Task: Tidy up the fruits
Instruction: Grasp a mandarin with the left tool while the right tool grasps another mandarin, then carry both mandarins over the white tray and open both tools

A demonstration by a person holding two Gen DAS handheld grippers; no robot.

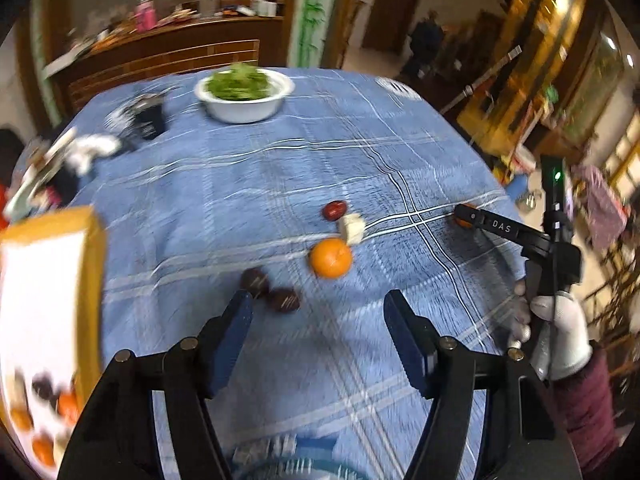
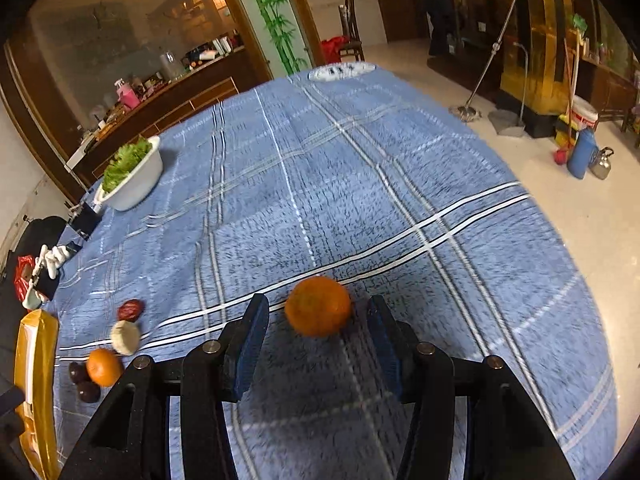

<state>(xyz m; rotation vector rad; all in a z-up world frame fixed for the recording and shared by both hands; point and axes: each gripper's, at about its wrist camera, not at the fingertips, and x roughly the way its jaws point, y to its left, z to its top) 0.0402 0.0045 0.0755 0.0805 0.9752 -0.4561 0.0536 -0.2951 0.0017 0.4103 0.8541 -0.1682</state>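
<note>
My left gripper (image 1: 318, 306) hangs open over the blue checked cloth with nothing between its fingers. Just ahead of it lie two dark round fruits (image 1: 269, 290), an orange (image 1: 331, 258), a white piece (image 1: 352, 229) and a red date (image 1: 334, 210). A yellow-rimmed tray (image 1: 90, 280) at the left holds several fruits. My right gripper (image 2: 318, 307) is open around a second orange (image 2: 319, 314) resting on the cloth, with a gap at each pad. The left wrist view shows that gripper (image 1: 464, 213) in a white-gloved hand (image 1: 560, 332).
A white bowl of greens (image 1: 244, 94) stands at the table's far side, with dark and white clutter (image 1: 136, 120) to its left. The table edge (image 2: 560, 240) drops to the floor on the right. The tray (image 2: 36, 360) sits at the left edge.
</note>
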